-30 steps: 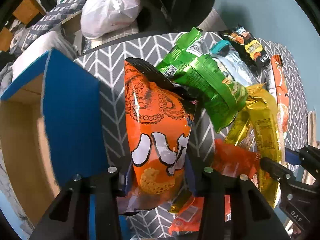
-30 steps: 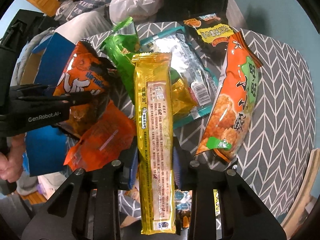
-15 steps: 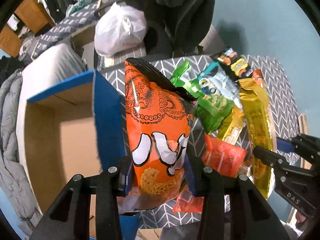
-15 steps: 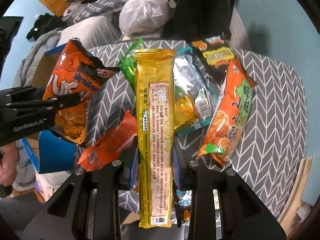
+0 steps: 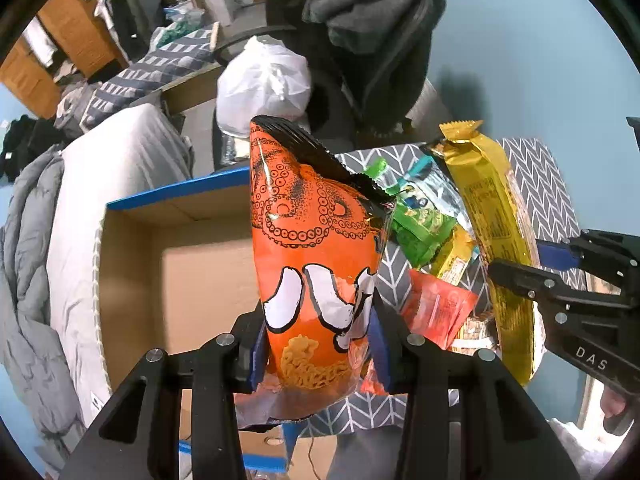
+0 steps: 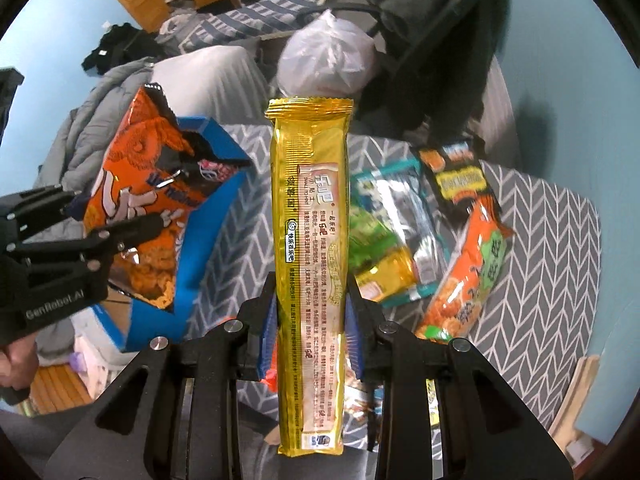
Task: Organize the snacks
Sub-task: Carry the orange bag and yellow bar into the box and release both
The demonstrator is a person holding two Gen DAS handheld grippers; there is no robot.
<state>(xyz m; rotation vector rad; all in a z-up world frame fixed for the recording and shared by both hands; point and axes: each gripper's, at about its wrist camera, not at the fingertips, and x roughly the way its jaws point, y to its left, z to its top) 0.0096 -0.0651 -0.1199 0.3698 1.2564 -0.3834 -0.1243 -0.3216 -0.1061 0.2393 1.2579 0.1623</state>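
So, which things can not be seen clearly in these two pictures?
- Box floor: left wrist view, partly hidden behind the orange bag.
- Red packet: its print is too small to read.
- Snacks under the yellow pack: right wrist view, covered by it and the right gripper.

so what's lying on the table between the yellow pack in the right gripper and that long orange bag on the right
In the right wrist view: a green packet, a small yellow packet and a silver teal-edged one.
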